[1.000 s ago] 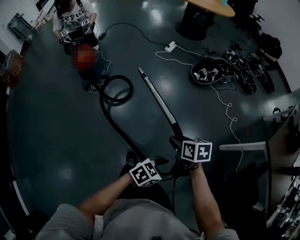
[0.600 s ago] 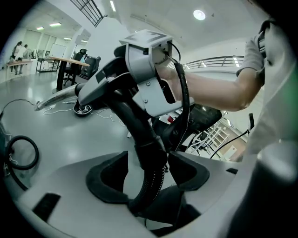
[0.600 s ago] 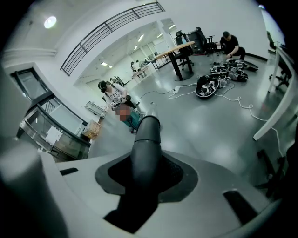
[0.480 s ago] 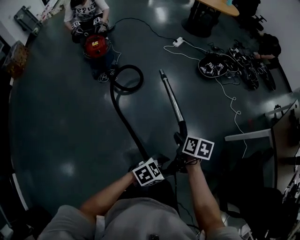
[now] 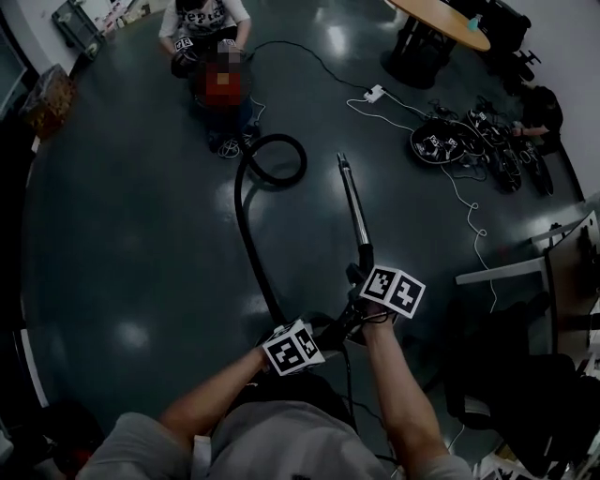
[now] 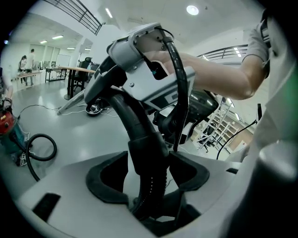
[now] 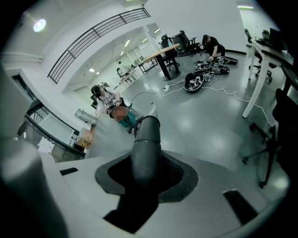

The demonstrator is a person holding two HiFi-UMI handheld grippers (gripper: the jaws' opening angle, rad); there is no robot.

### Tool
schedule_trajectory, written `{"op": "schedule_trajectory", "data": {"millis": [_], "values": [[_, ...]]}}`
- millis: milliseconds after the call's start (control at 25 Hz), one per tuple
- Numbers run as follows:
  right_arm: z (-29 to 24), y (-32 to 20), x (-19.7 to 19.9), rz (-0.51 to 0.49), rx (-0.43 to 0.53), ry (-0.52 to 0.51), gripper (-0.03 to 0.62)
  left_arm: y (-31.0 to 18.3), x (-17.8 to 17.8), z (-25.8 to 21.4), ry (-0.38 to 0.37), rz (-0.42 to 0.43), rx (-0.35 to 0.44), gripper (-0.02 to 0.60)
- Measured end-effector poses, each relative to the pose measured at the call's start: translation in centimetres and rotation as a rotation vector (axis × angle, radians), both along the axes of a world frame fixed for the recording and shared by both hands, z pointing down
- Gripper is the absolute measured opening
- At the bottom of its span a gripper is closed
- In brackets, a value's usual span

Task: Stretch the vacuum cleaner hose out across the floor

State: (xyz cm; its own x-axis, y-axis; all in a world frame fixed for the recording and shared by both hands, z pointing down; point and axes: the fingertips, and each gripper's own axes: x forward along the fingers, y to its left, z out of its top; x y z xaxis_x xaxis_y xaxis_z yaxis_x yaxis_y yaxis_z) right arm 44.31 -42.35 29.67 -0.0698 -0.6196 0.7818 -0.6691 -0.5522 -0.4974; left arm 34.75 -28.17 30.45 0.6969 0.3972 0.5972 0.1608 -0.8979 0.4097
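Observation:
In the head view the black hose (image 5: 251, 246) runs from a loop (image 5: 277, 161) on the dark floor down to my left gripper (image 5: 319, 333). Its far end lies by the vacuum cleaner (image 5: 223, 86), which a seated person (image 5: 208, 17) holds; a mosaic patch covers it. In the left gripper view my left gripper (image 6: 148, 167) is shut on the hose cuff (image 6: 145, 153), just below the curved handle. My right gripper (image 5: 361, 277) is shut on the handle (image 7: 145, 153) of the metal wand (image 5: 353, 202), which points away over the floor.
A white power strip (image 5: 375, 94) with its cable lies beyond the wand. A heap of gear and cables (image 5: 441, 145) sits at the right, a crouching person (image 5: 539, 108) beside it. A round table (image 5: 441, 21) stands at the back, a desk (image 5: 506, 272) and a chair (image 5: 487, 375) at my right.
Vacuum cleaner, seated person and hose loop have shifted rightward in the head view. The wand now points more straight away, and the hose runs straighter. Both grips are unchanged.

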Motion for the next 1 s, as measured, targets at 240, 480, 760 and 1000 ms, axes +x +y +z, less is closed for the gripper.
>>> {"op": "schedule_trajectory", "data": {"millis": [240,480,760,1000], "values": [[-0.7,2.3,-3.3,0.077,0.011,-0.115,0.126,2.5,-1.7,0.0,0.001,-0.045,0.087,0.270],[-0.4,5.9,-6.9,0.012,0.014,-0.188,0.131,5.5,-5.2,-1.0,0.017,-0.057,0.149,0.258],[2.2,10.4,-13.4,-0.156,-0.096,-0.275,0.198,8.0,-11.6,-1.2,0.009,-0.007,0.126,0.252],[2.8,13.4,-20.1,-0.210,-0.126,-0.351,0.266,7.8,-18.7,0.4,0.009,0.114,0.124,0.247]]}}
